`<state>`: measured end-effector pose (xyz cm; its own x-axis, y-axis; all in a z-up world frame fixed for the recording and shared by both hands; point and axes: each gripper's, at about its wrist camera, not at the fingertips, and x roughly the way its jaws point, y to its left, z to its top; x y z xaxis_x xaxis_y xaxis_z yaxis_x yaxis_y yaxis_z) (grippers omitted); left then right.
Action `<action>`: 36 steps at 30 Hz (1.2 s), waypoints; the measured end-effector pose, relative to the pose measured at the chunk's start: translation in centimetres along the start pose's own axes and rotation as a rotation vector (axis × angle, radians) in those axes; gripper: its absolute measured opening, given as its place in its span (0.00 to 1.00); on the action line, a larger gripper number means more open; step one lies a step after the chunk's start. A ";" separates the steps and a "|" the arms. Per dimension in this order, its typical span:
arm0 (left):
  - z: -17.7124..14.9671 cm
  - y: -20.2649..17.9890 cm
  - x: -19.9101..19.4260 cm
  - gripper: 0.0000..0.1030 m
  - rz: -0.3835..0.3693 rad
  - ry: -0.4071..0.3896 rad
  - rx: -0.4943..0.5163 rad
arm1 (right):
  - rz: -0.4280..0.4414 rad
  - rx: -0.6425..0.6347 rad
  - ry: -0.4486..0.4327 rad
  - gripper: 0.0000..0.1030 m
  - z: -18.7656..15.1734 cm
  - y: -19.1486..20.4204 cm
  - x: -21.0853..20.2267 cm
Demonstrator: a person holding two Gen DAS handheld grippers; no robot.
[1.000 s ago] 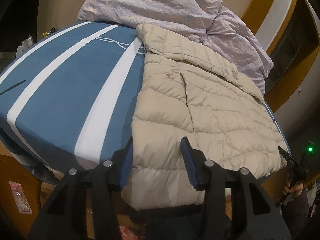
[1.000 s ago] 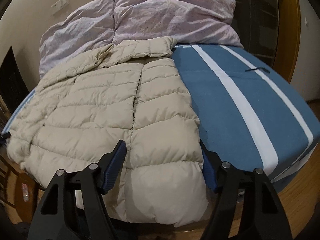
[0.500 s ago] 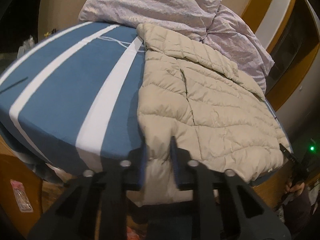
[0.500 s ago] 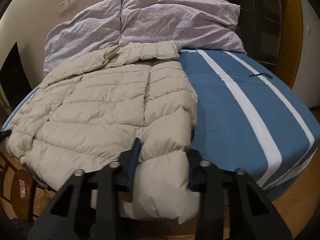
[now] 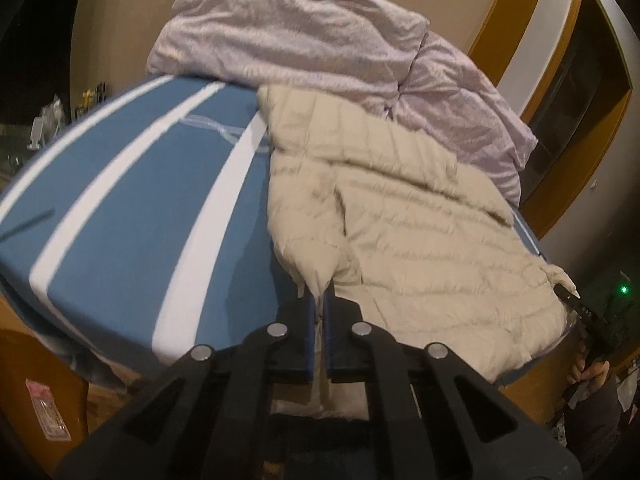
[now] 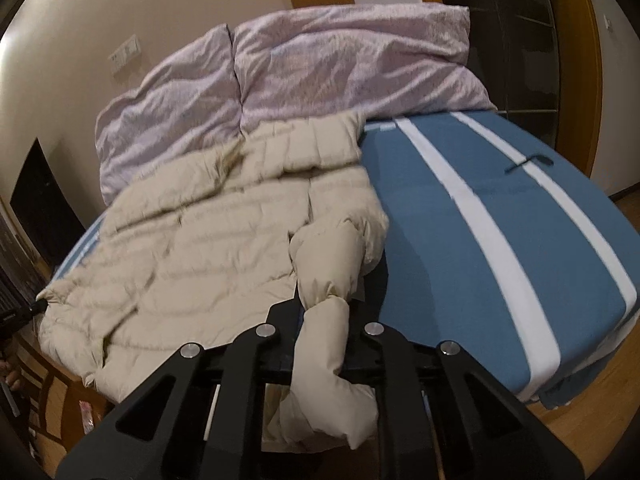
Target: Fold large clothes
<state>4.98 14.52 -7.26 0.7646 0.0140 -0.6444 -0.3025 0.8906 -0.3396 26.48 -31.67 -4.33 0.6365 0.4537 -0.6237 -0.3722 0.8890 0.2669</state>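
- Left wrist view: the left gripper (image 5: 319, 312) had just closed its blue pads tight on a thin fold of the beige puffer jacket's (image 5: 400, 216) hem at the near edge of the bed (image 5: 132, 216); the jacket lay on the blue-and-white striped sheet, collar against the lilac duvet (image 5: 304, 36).
- Right wrist view: the right gripper (image 6: 325, 328) had just closed, pinching a puffy roll of the jacket (image 6: 192, 240) hem, lifted at the near bed (image 6: 460, 240) edge.

Left tongs (image 5: 319, 312) and right tongs (image 6: 325, 316) just closed, pinching jacket (image 5: 420, 216) hem, lifting it.
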 end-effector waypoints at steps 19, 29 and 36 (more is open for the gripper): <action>13.3 -3.0 3.3 0.03 0.081 -0.144 0.031 | -0.044 -0.022 -0.082 0.12 11.4 2.4 6.0; 19.3 -1.8 10.7 0.03 0.123 -0.103 -0.017 | -0.058 0.062 -0.042 0.12 16.2 1.1 14.2; 22.3 0.1 17.4 0.03 0.143 -0.039 -0.076 | -0.055 0.100 0.011 0.13 19.0 0.0 20.3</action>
<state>30.93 25.02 -3.23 0.7317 0.1566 -0.6633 -0.4507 0.8413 -0.2985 52.20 -21.27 -3.04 0.6461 0.4042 -0.6474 -0.2672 0.9144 0.3041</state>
